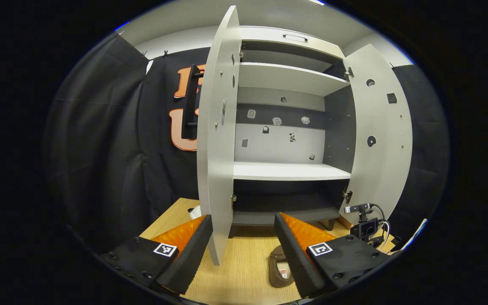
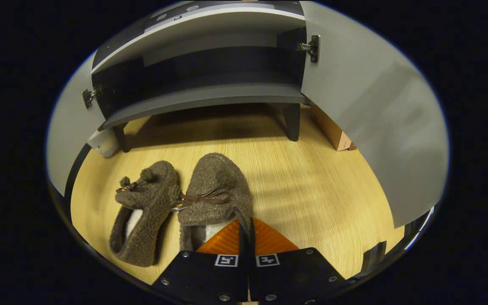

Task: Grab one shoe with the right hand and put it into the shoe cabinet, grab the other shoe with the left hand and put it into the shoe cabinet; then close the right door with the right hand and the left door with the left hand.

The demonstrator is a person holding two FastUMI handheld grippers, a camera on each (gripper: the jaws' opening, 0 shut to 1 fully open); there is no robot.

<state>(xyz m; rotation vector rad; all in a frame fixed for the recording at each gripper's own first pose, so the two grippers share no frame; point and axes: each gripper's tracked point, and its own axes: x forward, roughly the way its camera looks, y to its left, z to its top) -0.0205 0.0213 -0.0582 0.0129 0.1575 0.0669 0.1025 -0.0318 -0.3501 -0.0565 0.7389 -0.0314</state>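
Two brown fuzzy shoes lie side by side on the wooden floor in front of the grey shoe cabinet (image 2: 201,95). In the right gripper view my right gripper (image 2: 245,226) is shut, its tips just over the back rim of the right shoe (image 2: 216,190); I cannot see any of the shoe pinched between them. The left shoe (image 2: 144,212) lies free beside it. In the left gripper view my left gripper (image 1: 242,237) is open and held higher, facing the cabinet (image 1: 290,171), whose left door (image 1: 216,140) and right door (image 1: 379,127) stand open. One shoe (image 1: 280,267) peeks out by its right finger.
The left door's edge stands close in front of my left gripper, between its fingers. A small camera on a stand (image 1: 367,226) with cables sits at the right door's foot. A cardboard box (image 2: 333,131) lies behind the right door, a white object (image 2: 104,142) by the cabinet's left leg.
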